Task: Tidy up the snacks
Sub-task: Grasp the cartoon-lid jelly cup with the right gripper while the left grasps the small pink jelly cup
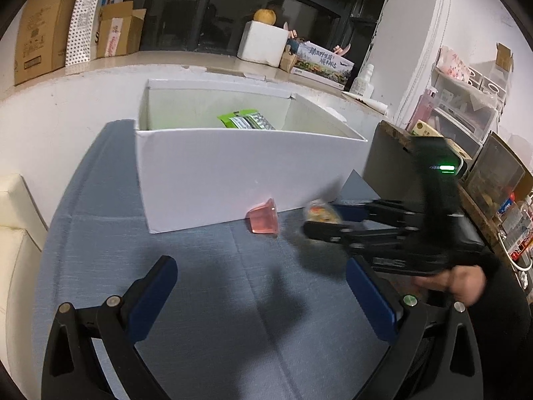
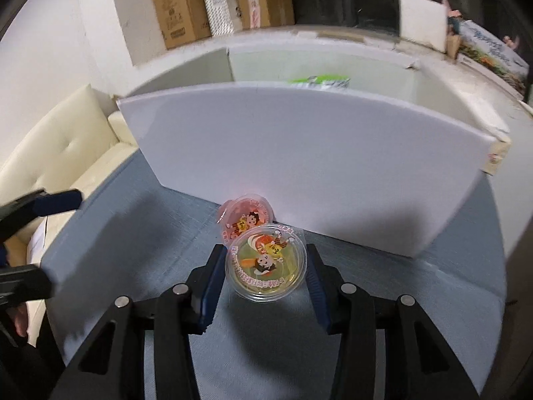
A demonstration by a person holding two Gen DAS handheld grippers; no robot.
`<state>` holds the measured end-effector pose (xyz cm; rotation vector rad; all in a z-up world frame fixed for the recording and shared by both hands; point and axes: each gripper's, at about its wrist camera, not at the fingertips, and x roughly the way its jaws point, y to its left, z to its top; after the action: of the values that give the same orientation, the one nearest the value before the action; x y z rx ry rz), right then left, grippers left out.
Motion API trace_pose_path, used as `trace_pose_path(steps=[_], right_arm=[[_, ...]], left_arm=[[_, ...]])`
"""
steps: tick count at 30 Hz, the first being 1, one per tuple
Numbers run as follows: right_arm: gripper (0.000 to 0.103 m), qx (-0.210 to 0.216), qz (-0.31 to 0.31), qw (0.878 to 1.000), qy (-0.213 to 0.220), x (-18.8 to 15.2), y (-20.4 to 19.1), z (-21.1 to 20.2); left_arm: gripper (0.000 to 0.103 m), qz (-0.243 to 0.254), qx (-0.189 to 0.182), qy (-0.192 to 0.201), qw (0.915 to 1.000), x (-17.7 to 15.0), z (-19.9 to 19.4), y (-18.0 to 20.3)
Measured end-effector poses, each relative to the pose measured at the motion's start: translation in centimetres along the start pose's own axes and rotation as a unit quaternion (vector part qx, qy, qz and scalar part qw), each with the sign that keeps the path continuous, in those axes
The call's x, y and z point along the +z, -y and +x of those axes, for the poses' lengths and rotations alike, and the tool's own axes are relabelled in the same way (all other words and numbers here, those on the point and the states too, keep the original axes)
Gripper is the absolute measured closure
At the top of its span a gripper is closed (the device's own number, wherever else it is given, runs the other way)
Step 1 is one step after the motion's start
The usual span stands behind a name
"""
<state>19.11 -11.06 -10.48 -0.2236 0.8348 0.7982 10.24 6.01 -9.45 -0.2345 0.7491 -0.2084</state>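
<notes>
Surface: blue-grey cloth table [image 1: 206, 300].
On it: white box [image 1: 233, 180]; pink jelly cup [image 1: 264, 216] touching box's front wall.

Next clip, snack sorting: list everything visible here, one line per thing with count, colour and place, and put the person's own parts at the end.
Round yellow jelly cup: one, clear yellow with cartoon lid, between the right gripper's pads.
Pink jelly cup: one, translucent pink, on the cloth against the box's front wall.
Open cardboard box: one, white, at the table's back.
Green snack packet: one, green and silver, inside the box.
Blue-grey tablecloth: one, covering the table.
Cream sofa: one, beside the table.
Brown cardboard cartons: several, on the ledge behind.
Left gripper: black, blue pads, open, empty.
Right gripper: black, blue pads, closed on the yellow cup.
Hand: one, holding the right gripper.
</notes>
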Motion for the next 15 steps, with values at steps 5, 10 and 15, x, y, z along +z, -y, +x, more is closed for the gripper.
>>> trace_pose_path(steps=[5, 10, 15], right_arm=[[0.053, -0.006, 0.031, 0.998, 0.048, -2.1, 0.4, -5.6], [0.053, -0.007, 0.061, 0.995, 0.082, -4.1, 0.9, -9.6], [0.053, -0.006, 0.072, 0.994, 0.086, -5.0, 1.4, -10.6]], left_arm=[[0.000, -0.001, -0.004, -0.026, 0.9996, 1.5, 4.1, 0.5], [0.000, -0.002, 0.001, -0.049, 0.9988, 2.8, 8.6, 1.3], [0.001, -0.012, 0.006, -0.062, 0.9980, 3.3, 11.5, 1.6]])
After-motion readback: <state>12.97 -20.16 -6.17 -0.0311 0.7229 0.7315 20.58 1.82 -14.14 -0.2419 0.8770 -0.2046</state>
